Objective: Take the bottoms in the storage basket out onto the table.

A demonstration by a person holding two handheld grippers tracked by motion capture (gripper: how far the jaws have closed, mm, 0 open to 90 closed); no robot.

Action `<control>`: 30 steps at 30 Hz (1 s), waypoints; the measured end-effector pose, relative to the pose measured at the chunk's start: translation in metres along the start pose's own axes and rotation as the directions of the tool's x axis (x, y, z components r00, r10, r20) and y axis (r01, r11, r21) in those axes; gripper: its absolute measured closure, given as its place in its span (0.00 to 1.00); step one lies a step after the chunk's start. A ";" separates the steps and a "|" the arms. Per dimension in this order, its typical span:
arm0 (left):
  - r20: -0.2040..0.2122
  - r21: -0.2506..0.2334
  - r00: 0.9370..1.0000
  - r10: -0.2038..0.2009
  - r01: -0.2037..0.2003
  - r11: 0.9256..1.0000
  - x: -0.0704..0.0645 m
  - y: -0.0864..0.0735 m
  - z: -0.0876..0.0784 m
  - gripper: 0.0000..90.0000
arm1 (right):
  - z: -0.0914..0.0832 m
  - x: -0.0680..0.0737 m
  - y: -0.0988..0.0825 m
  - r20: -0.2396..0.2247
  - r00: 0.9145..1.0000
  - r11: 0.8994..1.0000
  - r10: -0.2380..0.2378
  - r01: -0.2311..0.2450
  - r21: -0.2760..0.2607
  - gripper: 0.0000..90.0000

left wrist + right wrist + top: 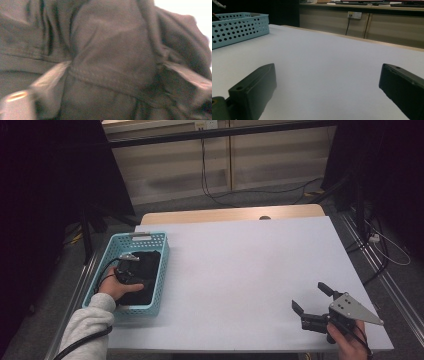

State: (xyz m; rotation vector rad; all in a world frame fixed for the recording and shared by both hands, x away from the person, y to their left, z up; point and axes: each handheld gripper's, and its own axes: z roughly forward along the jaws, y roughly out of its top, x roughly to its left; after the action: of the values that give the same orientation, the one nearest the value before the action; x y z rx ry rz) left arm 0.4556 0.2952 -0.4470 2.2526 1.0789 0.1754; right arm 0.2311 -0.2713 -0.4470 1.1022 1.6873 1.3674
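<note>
While my left tool [131,265] reaches down into the light blue perforated basket [159,270] at the left edge of the white surface [240,270], its jaws stand wide over the dark garment [145,270] lying folded inside. From the left gripper view, a stitched hem of that cloth [110,77] runs between the two jaws, which sit spread on the fabric without pinching it. My right tool [312,299] rests at the near right corner of the surface, well apart from the basket, jaws spread wide with nothing between them.
</note>
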 end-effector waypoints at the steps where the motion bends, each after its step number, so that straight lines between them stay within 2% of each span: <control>1: 0.013 0.004 1.000 0.013 -0.013 1.000 -0.001 0.001 0.000 0.20 | 0.000 0.000 0.000 0.001 1.000 1.000 0.000 0.000 -0.001 0.01; 4: 0.026 -0.005 0.999 0.037 -0.037 0.999 -0.002 0.001 0.000 0.27 | 0.001 0.000 0.001 0.001 1.000 1.000 -0.002 0.002 -0.003 0.01; 10: 0.047 -0.005 0.998 0.042 -0.041 0.999 -0.005 0.003 0.000 0.52 | 0.002 0.000 0.001 -0.001 1.000 1.000 -0.003 0.003 0.001 0.01; 13: 0.070 -0.006 0.997 0.024 -0.024 1.000 -0.005 0.003 0.001 0.63 | 0.002 0.000 0.001 -0.002 1.000 1.000 -0.002 0.002 0.001 0.01; 15: 0.085 -0.006 0.996 -0.002 0.003 1.000 -0.005 0.003 0.001 0.69 | 0.002 0.000 0.000 -0.004 1.000 1.000 -0.003 0.003 0.001 0.01; 18: 0.078 0.004 0.997 -0.021 0.020 1.000 -0.005 0.005 0.000 0.74 | 0.002 -0.001 0.001 -0.003 1.000 1.000 -0.003 0.003 -0.001 0.01; 20: 0.070 0.017 0.996 -0.048 0.047 0.999 -0.005 0.007 0.000 0.75 | 0.002 -0.001 0.000 -0.004 1.000 1.000 -0.001 0.001 -0.002 0.01; 24: 0.057 0.052 0.998 -0.040 0.037 0.998 -0.006 0.013 -0.003 0.77 | 0.002 0.000 0.000 -0.007 1.000 1.000 -0.001 0.001 0.002 0.01; 26: 0.062 0.058 0.997 -0.056 0.053 0.997 -0.006 0.014 -0.005 0.77 | 0.003 0.000 0.000 -0.007 1.000 1.000 -0.002 0.002 0.003 0.01; 30: 0.074 0.069 0.996 -0.056 0.051 0.996 -0.002 0.020 -0.013 0.78 | 0.002 -0.001 0.000 -0.006 1.000 1.000 -0.001 0.001 0.001 0.01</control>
State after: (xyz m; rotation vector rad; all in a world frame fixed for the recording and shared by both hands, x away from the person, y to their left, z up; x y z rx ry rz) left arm 0.4622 0.2907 -0.4242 2.2674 1.1183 0.0315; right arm 0.2334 -0.2710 -0.4474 1.0989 1.6923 1.3712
